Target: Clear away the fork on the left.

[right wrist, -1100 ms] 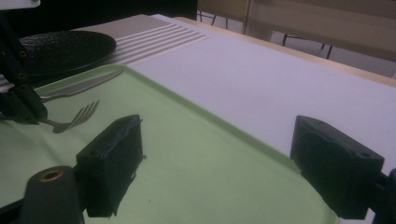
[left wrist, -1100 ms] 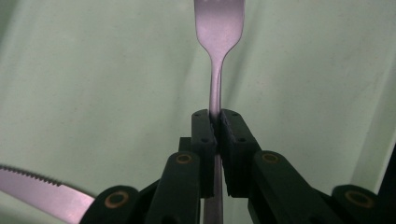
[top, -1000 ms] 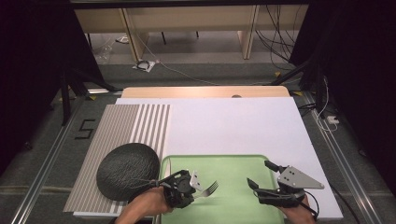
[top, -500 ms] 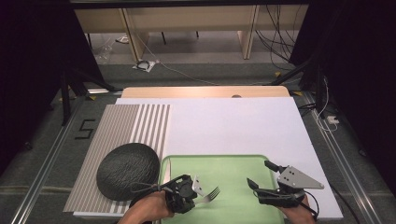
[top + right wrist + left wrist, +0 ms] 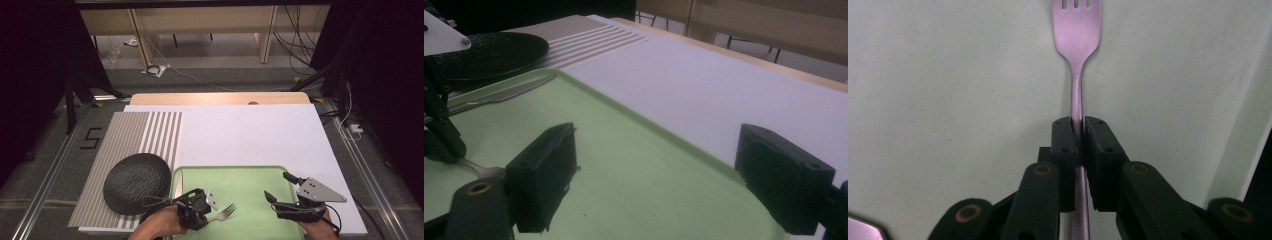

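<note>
Fork pinched mid-handle by left gripper, jaws just easing apart — low over tray's near-left corner; right gripper agape, waiting.

Fork: a plain metal table fork with a slim, straight handle widening into a shouldered head that ended in short tines. In the left gripper view the handle ran between the pads of the left gripper, whose jaws had just been opening slightly yet lay close against the handle on both sides. The head projected straight ahead of the fingertips, tines pointing away from the gripper, over the pale green tray. In the high view the fork lay nearly flat, tines directed towards the right gripper, well apart from it.
</note>
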Demonstrator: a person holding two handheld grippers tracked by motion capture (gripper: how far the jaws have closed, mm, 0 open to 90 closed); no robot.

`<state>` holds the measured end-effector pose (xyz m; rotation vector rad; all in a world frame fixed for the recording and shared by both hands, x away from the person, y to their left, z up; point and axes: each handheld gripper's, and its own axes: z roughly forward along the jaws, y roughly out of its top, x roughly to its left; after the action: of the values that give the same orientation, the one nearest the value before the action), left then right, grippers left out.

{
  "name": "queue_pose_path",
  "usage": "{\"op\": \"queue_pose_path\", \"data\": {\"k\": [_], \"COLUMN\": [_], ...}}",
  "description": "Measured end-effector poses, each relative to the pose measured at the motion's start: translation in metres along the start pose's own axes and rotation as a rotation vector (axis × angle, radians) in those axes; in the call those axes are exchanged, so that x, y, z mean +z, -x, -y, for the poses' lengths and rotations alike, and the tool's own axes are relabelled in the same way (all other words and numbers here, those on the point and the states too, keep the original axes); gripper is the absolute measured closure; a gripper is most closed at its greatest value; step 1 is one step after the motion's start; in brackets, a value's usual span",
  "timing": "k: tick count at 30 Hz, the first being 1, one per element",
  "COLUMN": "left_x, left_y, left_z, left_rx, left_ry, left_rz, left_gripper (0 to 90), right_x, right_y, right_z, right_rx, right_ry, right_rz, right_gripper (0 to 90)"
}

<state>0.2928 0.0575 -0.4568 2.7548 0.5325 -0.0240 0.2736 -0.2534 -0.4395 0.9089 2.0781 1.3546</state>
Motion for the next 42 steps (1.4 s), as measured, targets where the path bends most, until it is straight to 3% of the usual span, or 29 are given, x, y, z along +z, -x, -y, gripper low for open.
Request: {"op": "queue_pose_path", "data": {"k": [2,7,14,17,22,29,42], "left_x": [-0.004,-0.013,-0.017,-0.017,-0.014,0.001,0.01], "left_y": [0.0,0.0,0.002,0.004,0.011,0.018,0.014], "left_z": [0.0,-0.001,-0.001,-0.001,0.001,0.003,0.005], "left_rx": [-0.009,-0.025,-0.028,-0.024,0.014,0.048,0.043], "left_ry": [0.016,0.062,0.095,0.122,0.159,0.145,0.158], "left_rz": [0.003,-0.022,-0.058,-0.066,-0.053,-0.042,-0.068], "left_gripper": [74.0,51.2,41.6,44.5,65.1,84.9,89.4], "right_x": [0.0,0.0,0.0,0.0,0.0,0.0,0.0], "right_y": [0.0,0.0,0.0,0.0,0.0,-0.001,-0.001], "right_z": [0.0,0.0,0.0,0.0,0.0,0.0,0.0], "right_rx": [0.0,0.001,-0.001,-0.001,-0.001,-0.004,-0.004], "right_ry": [-0.004,-0.001,-0.001,-0.001,-0.002,-0.003,-0.003], "right_rz": [0.002,0.0,0.0,0.001,0.001,-0.001,-0.002], "right_gripper": [17.9,17.9,18.0,18.0,18.0,18.1,18.1]}}
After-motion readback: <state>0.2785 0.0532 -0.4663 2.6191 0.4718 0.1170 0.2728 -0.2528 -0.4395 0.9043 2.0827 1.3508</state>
